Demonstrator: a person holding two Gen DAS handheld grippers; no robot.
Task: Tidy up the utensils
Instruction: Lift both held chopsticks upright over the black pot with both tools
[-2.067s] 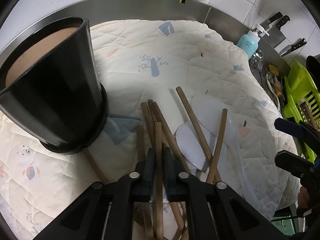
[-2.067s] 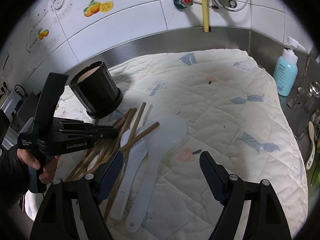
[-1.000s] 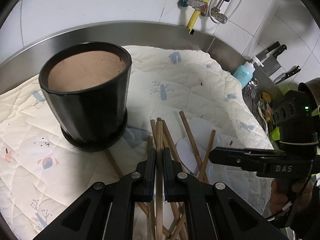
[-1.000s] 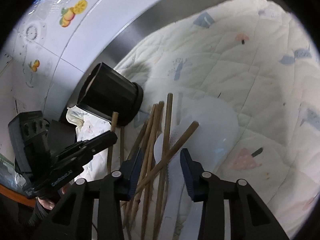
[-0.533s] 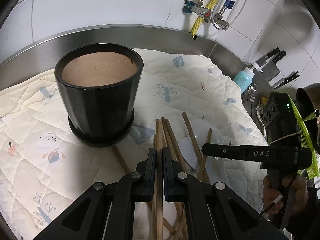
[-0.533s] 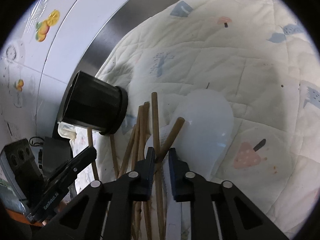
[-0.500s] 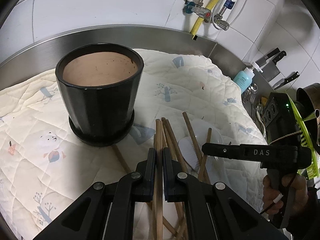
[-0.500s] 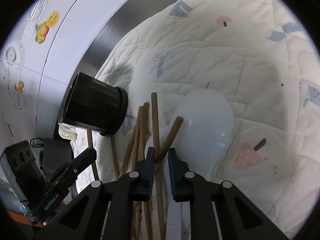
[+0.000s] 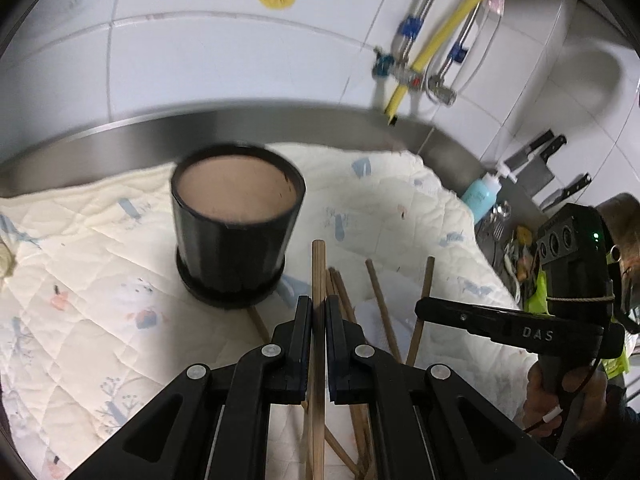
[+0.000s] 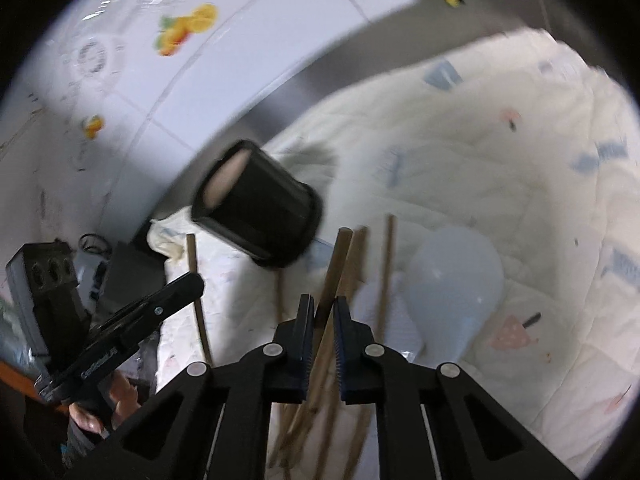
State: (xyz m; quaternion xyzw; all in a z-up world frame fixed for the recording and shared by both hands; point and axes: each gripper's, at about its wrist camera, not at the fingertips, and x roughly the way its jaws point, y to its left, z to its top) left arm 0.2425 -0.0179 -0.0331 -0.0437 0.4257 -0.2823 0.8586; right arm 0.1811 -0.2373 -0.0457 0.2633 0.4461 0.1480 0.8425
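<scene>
So right now my left gripper (image 9: 319, 312) is pinched tight on one wooden chopstick (image 9: 318, 264), which runs straight up between the jaws with its tip poking out past them, pointing toward the black pot (image 9: 236, 224). The pot stands upright on the quilted cloth (image 9: 100, 280) covering the worktop, just ahead and a bit left of that chopstick tip, close but not touching as far as I can see.

My right gripper (image 10: 323, 316) is clamped on a second chopstick (image 10: 334, 268), which leans slightly right as it comes out of the jaws. From this side the pot sits up and to the left of the tip, looking tilted in the fisheye view. The picture is blurry here.

The rest of the chopsticks (image 9: 380, 304) lie loose in a fan on the cloth, below and to the right of my left gripper, a few crossing over each other. A white plastic rice paddle (image 10: 456, 280) lies flat on the cloth to the right of the right gripper, next to the loose sticks.
</scene>
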